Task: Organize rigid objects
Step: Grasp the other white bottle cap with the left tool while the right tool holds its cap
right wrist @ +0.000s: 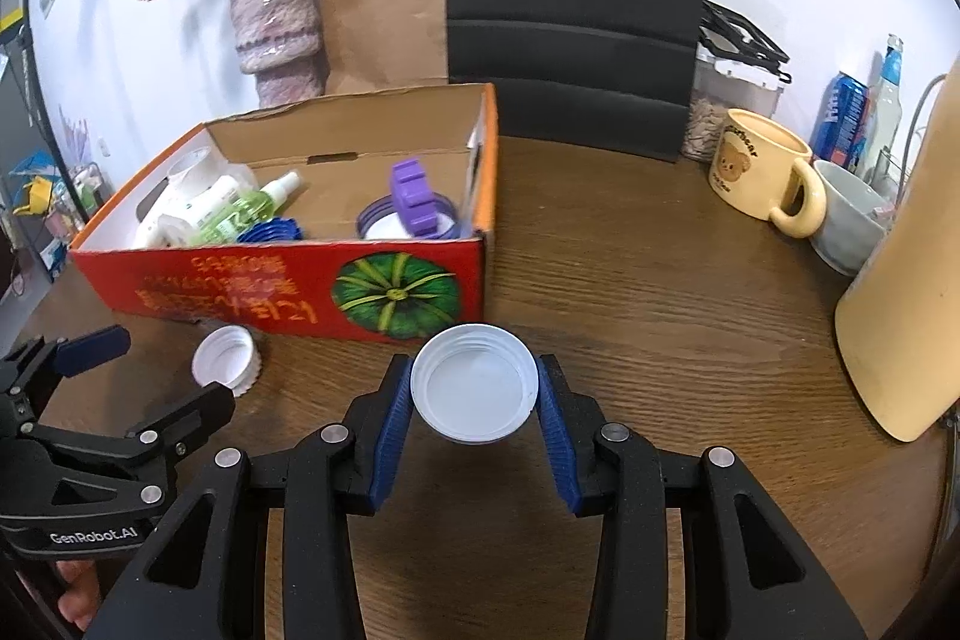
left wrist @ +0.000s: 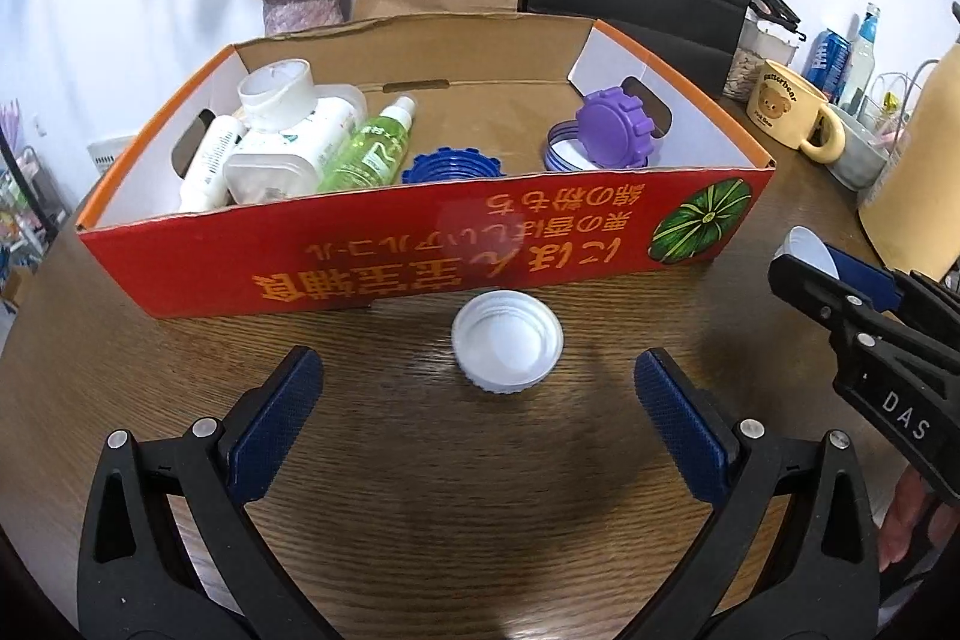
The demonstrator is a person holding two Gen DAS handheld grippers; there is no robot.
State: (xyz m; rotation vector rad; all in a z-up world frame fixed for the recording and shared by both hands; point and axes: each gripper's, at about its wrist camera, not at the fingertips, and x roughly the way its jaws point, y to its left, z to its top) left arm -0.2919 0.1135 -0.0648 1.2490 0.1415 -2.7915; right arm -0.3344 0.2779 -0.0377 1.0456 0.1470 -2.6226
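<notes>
1. I read "GenRobot.AI" on my left gripper [right wrist: 114,364] and "DAS" on my right gripper [right wrist: 474,388]; the yellow mug [right wrist: 759,166] says "Butterbear".
2. The red box [left wrist: 420,244] carries upside-down Japanese lettering and a green pumpkin picture.
3. My right jaws are closed on a white cap [right wrist: 474,388], held above the counter [right wrist: 660,310].
4. My left jaws stand wide and empty; a second white cap [left wrist: 507,349] lies on the counter just beyond them, near the box's front wall.
5. Bottles and a purple lid [left wrist: 615,130] lie inside the box.

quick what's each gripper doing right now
left gripper: open, white lid on the table between its fingers, untouched
right gripper: shut on a white cap
</notes>
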